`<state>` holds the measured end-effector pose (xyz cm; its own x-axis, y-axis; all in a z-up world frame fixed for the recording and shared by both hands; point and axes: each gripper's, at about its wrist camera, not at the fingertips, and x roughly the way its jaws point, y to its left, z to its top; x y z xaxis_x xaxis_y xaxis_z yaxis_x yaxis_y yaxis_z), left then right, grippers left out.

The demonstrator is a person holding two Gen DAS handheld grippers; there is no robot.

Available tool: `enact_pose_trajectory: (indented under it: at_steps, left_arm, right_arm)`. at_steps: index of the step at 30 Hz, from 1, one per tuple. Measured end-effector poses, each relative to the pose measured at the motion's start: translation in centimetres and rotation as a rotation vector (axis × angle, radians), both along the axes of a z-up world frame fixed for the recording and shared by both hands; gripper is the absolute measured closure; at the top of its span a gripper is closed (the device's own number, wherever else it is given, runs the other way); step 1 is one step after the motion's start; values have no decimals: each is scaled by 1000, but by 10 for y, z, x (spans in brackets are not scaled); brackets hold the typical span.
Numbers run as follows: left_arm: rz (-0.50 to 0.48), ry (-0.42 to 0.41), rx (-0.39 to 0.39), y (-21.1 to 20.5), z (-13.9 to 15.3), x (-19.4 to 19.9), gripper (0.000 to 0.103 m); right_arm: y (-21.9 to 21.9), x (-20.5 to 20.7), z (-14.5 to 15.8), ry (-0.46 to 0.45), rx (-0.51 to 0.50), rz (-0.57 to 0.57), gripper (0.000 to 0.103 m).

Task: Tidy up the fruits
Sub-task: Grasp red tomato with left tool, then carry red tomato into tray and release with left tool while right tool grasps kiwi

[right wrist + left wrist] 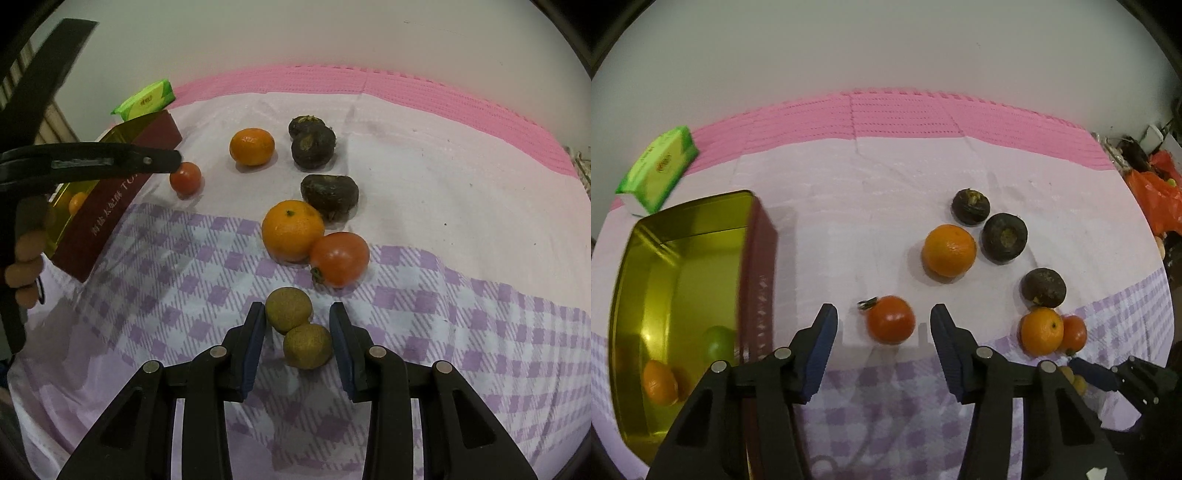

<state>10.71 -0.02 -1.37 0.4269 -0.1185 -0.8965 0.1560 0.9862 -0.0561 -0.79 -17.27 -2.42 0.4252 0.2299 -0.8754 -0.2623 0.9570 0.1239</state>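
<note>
Right gripper [297,325]: I have its pads straddling two small brown-green fruits [289,309] on the checked cloth [461,354]; the jaws stand apart, and whether a pad presses either fruit I cannot tell.
Left gripper [884,325]: released, jaws wide around a small red fruit [891,319], with a gap on each side.
Risk, right side: the two round fruits touch each other, so if I clamp now I may pinch only one and squirt the other away across the cloth.
Risk, left side: the red fruit sits off-centre toward one pad; an uneven closure could roll it toward the tin wall.
Middle ground: an orange [292,230] leans against a larger red fruit [340,258]; lifting one may set the other rolling.
Further out: three dark fruits [329,195] and a second orange [252,146] lie loose on the pale sheet.
Tin [679,266]: gold inside, dark red outside, lidless; it holds one orange fruit [659,382] and one green fruit [718,343].
Beyond the tin: a green packet [659,170] by the pink mat.
</note>
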Motion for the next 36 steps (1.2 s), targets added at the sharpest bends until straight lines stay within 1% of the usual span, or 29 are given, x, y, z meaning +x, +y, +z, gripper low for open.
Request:
enact_pose_trajectory:
  at_steps: [2,4,8,10,13,19,24,29,32,36]
  left_arm:
    - [5,13,-2,-2,-5,6,56]
    - [13,29,-10,-3,-10,12,62]
    - [16,61,-26,-3,-21,17,68]
    - [13,62,-23,-3,-24,18,74]
    - [12,56,-26,-3,-25,14,75]
    - [7,46,0,-4,-22,7,75]
    - [4,45,-23,1,-10,-1,75]
    - [2,7,-48,8,14,-15,75]
    - [13,-20,-58,19,30,-22,75]
    - [34,-40,-49,40,45,-29,75]
  right_arm:
    - [-3,-2,0,-2,-1,1,66]
    - [-3,-1,0,-2,4,-1,66]
    - [-2,0,0,-1,4,0,66]
    - [-1,0,0,-1,5,0,66]
    - [-1,1,1,0,6,0,66]
    - [-2,0,0,-2,8,-3,66]
    - [-1,0,0,-7,-2,-1,66]
    - [1,-1,-1,-9,-15,-1,66]
    - [2,-1,-1,-12,-25,-2,66]
    - [3,-1,-2,-13,-31,-2,66]
